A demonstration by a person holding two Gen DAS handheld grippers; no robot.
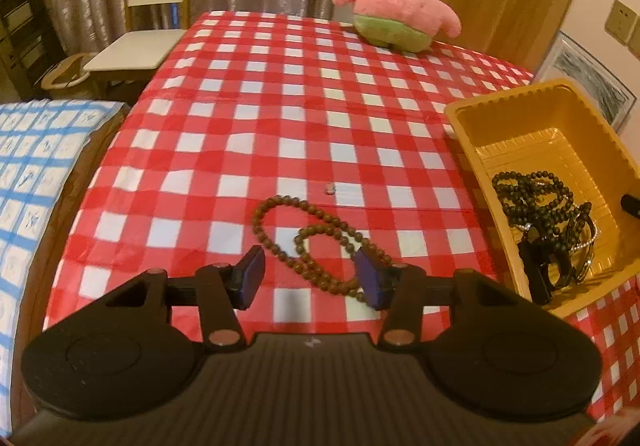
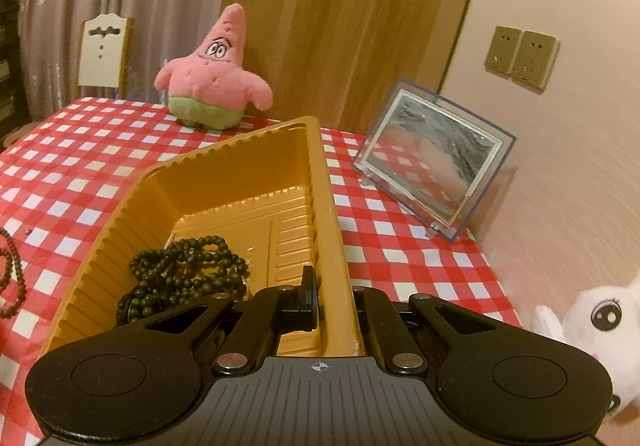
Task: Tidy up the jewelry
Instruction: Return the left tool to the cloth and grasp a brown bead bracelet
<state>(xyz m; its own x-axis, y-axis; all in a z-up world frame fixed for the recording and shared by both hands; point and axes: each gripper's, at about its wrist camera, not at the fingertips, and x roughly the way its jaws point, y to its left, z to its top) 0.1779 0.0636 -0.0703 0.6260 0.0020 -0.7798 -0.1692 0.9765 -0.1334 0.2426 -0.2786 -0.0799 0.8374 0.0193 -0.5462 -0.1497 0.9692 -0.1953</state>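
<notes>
A brown bead necklace (image 1: 308, 246) lies looped on the red checked tablecloth (image 1: 280, 118). My left gripper (image 1: 314, 278) is open just above it, one finger on each side of its near loop. A yellow plastic tray (image 1: 520, 118) stands to the right and holds dark bead strings (image 1: 532, 198). In the right wrist view, my right gripper (image 2: 336, 306) is shut on the tray's right wall (image 2: 332, 214), one finger inside and one outside. The dark beads (image 2: 188, 270) lie in the tray beside the inner finger. The brown necklace (image 2: 12, 278) shows at the left edge.
A pink starfish plush (image 1: 400, 2) stands at the table's far edge. A clear framed picture (image 2: 436, 166) leans by the right wall. A white plush (image 2: 592, 326) sits at the near right. A white chair (image 1: 148, 30) and a blue checked cloth (image 1: 36, 174) are to the left.
</notes>
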